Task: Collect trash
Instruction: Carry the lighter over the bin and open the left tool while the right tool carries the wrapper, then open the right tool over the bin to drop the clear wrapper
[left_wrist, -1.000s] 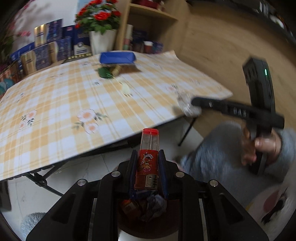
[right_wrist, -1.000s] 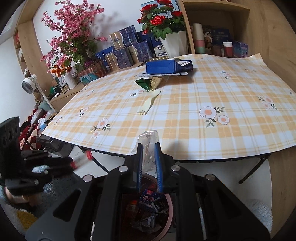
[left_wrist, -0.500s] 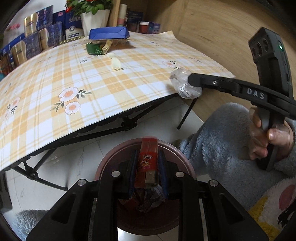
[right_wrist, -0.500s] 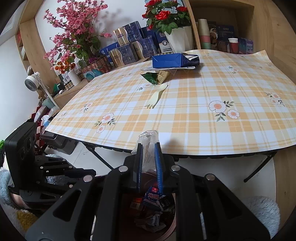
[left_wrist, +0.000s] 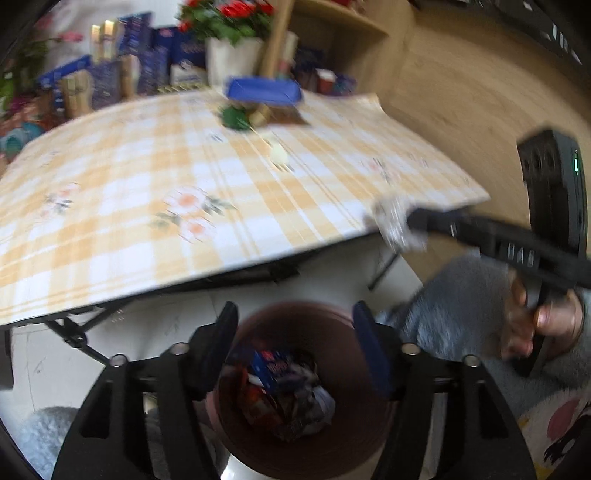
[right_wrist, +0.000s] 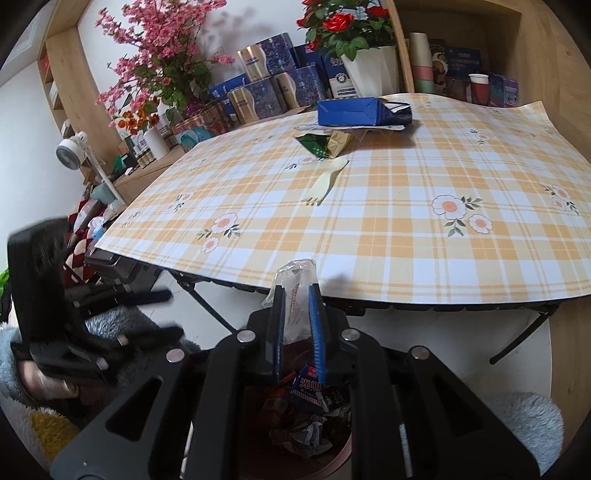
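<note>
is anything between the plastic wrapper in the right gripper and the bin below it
Nothing visible. The right gripper holds the clear plastic wrapper directly above the open brown bin, which holds only earlier trash. The open left gripper frames the bin's rim.

Black plastic grippers with silver screws and blue-lined fingers (right_wrist: 317, 325); the right gripper (left_wrist: 410, 221) bears pale lettering (blurred), a green light, fuzzy grey sleeve (left_wrist: 454, 314).
</note>
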